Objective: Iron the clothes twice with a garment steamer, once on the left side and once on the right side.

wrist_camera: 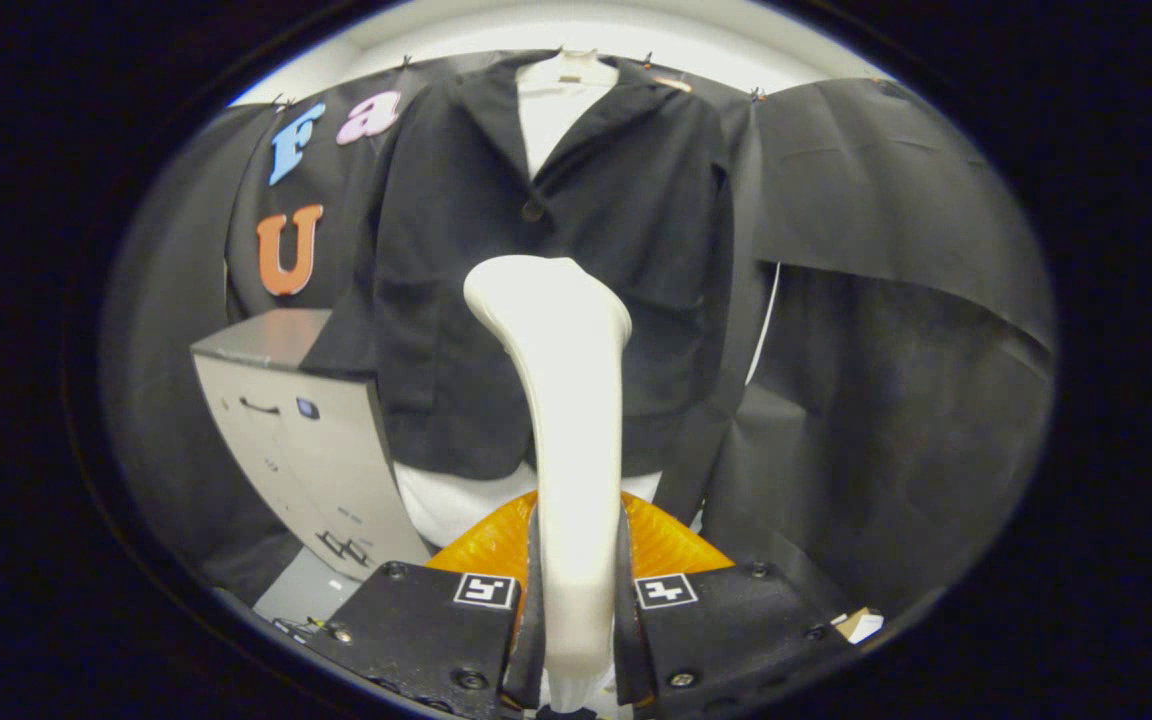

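Gripper view: my gripper (576, 620) and what lies ahead.
Fingers: mine pinch the steamer's handle from both sides.
Garment steamer (561, 400): white, upright between my fingers, head before the jacket's middle.
Black jacket (456, 300): hanging beyond, over a white shirt (551, 115).
Grey cabinet (311, 440): beside the jacket.

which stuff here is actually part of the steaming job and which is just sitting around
Part of the job:
- garment steamer, clamped between the gripper fingers
- black jacket hanging beyond it, over a white shirt

Just around:
- grey cabinet beside the jacket
- orange object behind the fingers
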Demonstrator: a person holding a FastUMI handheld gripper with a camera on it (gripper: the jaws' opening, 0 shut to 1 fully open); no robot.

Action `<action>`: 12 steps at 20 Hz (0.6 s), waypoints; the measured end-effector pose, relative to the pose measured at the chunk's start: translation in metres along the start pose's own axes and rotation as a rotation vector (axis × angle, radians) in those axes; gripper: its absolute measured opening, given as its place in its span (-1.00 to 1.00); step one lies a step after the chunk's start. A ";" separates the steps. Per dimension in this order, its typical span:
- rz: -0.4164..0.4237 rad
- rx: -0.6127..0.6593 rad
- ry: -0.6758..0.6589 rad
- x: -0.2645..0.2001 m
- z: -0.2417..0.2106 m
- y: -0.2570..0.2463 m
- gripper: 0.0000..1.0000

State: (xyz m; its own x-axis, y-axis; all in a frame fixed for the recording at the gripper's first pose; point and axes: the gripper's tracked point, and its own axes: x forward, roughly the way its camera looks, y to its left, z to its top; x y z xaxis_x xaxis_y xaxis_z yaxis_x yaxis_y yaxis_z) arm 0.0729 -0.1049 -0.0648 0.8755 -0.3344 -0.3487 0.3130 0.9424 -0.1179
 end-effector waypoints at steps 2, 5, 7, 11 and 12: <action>-0.002 0.023 -0.060 0.000 0.034 -0.021 -0.39; 0.024 0.079 -0.154 -0.006 0.080 -0.043 -0.39; 0.033 0.088 -0.227 -0.009 0.111 -0.058 -0.39; 0.067 0.092 -0.349 -0.001 0.169 -0.071 -0.40; 0.069 0.089 -0.381 0.002 0.184 -0.074 -0.40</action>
State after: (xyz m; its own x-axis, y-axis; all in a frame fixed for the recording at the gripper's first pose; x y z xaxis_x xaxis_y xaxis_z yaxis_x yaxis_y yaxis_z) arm 0.1195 -0.1767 0.1144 0.9644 -0.2639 0.0193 0.2643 0.9643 -0.0190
